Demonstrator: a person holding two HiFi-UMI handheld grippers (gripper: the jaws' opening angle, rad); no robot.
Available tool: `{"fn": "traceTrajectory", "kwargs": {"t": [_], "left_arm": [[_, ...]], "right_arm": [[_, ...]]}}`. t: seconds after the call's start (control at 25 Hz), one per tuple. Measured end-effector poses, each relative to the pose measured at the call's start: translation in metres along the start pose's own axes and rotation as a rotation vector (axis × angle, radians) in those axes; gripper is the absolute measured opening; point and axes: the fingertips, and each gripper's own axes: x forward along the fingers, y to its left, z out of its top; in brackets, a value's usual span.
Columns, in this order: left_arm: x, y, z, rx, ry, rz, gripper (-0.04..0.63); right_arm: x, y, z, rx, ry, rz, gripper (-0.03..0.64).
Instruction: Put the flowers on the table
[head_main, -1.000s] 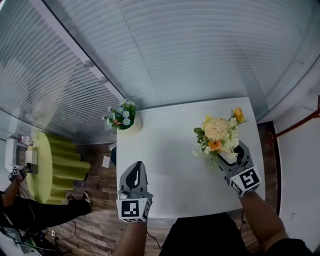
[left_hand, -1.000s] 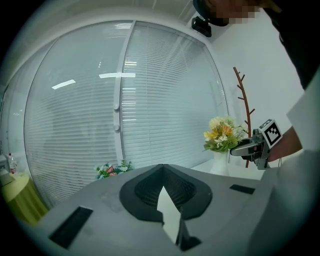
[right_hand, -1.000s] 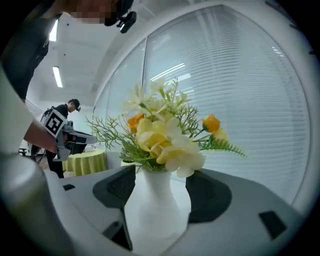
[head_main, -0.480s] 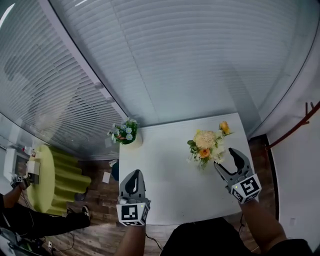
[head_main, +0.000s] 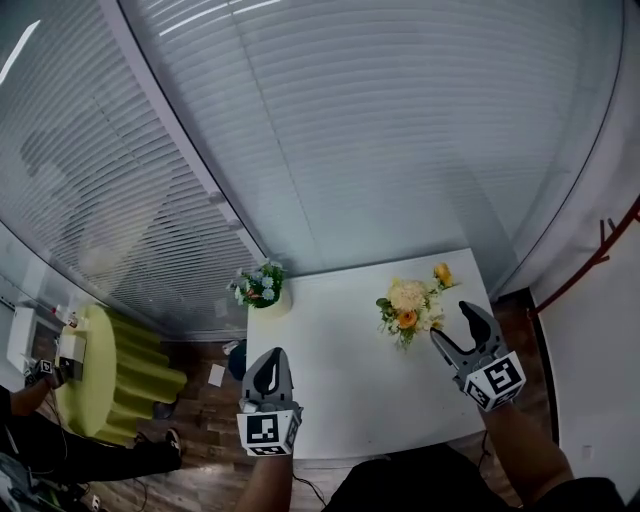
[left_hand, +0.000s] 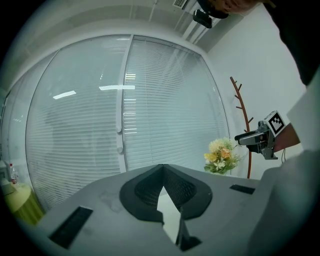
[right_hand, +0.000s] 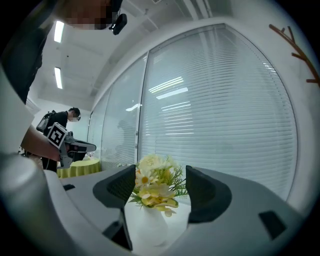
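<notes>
A bouquet of yellow and orange flowers (head_main: 408, 306) stands upright in a white vase on the white table (head_main: 350, 390), near its right side. My right gripper (head_main: 452, 323) is open just to the right of it, apart from the vase. In the right gripper view the bouquet (right_hand: 154, 182) and its white vase (right_hand: 147, 225) show ahead between the spread jaws of the right gripper (right_hand: 160, 185). My left gripper (head_main: 270, 357) is shut with nothing in it, over the table's front left. From the left gripper (left_hand: 162, 175) the bouquet (left_hand: 221, 155) shows at the right.
A second small pot of blue and white flowers (head_main: 261, 286) sits on the table's back left corner. Window blinds (head_main: 380, 150) run behind the table. A yellow-green round table (head_main: 95, 365) and a person (head_main: 40, 430) are at the left, a red coat stand (head_main: 598, 255) at the right.
The right gripper opened, let go of the vase and drew back to the right. The bouquet now stands alone on the table. The head view has tilted up.
</notes>
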Motion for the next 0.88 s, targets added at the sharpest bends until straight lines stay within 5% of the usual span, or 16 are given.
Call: {"fn": "traceTrajectory", "kwargs": {"t": [0.72,0.88], "left_arm": [[-0.007,0.004,0.02,0.013,-0.026,0.018,0.004],[-0.008,0.004,0.024,0.012,-0.036,0.026,0.005]], "right_arm": [[-0.009,-0.018,0.042,0.022,-0.054,-0.027,0.308],[-0.013,-0.02,0.045,0.009,-0.061,-0.038,0.2]]}}
